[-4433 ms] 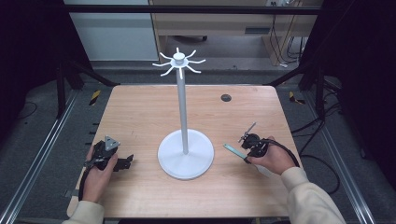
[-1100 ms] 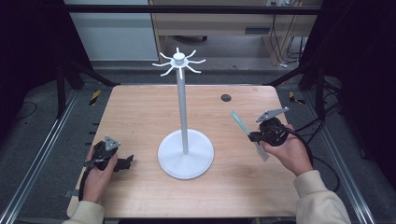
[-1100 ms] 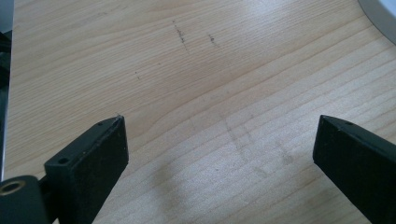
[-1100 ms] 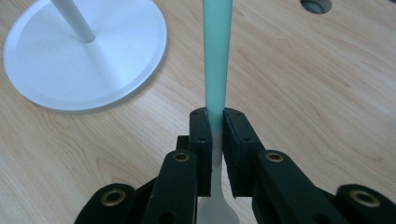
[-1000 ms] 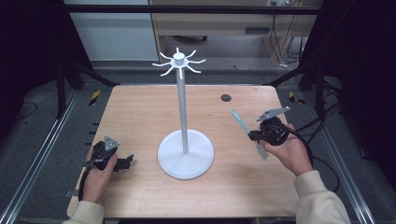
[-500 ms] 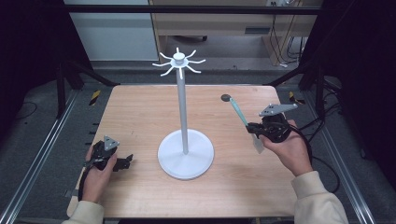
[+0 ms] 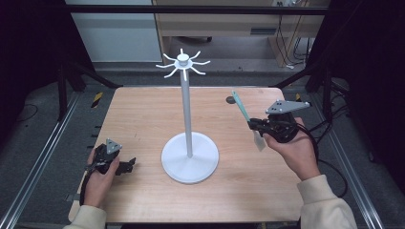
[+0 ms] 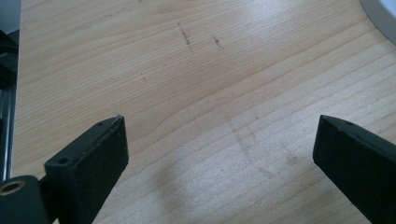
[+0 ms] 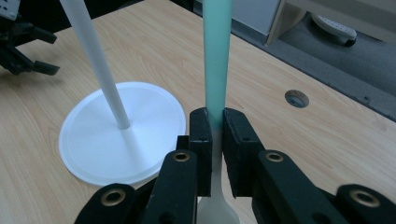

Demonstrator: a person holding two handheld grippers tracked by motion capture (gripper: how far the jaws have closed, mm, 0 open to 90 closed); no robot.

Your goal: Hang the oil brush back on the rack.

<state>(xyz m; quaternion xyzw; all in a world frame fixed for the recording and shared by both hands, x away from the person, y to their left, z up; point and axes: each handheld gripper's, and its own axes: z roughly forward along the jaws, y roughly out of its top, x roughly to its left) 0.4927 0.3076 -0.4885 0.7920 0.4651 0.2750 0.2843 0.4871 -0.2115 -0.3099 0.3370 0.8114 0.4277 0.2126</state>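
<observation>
A white stand (image 7: 186, 109) with hook arms at its top rises from a round base (image 7: 190, 157) at the table's middle. To its right, held above the table, my right gripper (image 7: 253, 125) is shut on a utensil with a teal handle (image 7: 241, 109) and a white blade (image 7: 258, 140). In the right gripper view the jaws (image 9: 215, 121) clamp the utensil (image 9: 217, 60) where teal meets white, with the stand's pole (image 9: 95, 60) to the left. My left gripper (image 7: 128, 166) rests at the table's front left, open (image 8: 219, 154) over bare wood.
A small round hole (image 7: 230, 100) sits in the wooden table (image 7: 143, 114) behind the right gripper. Metal rails run along both sides of the table. A desk and cables stand beyond the far edge. The stand's base edge (image 8: 380, 14) lies ahead of the left gripper.
The right hand has lifted the utensil higher and a little toward the back, and its handle now points up toward the stand's top. The left hand has stayed still.
</observation>
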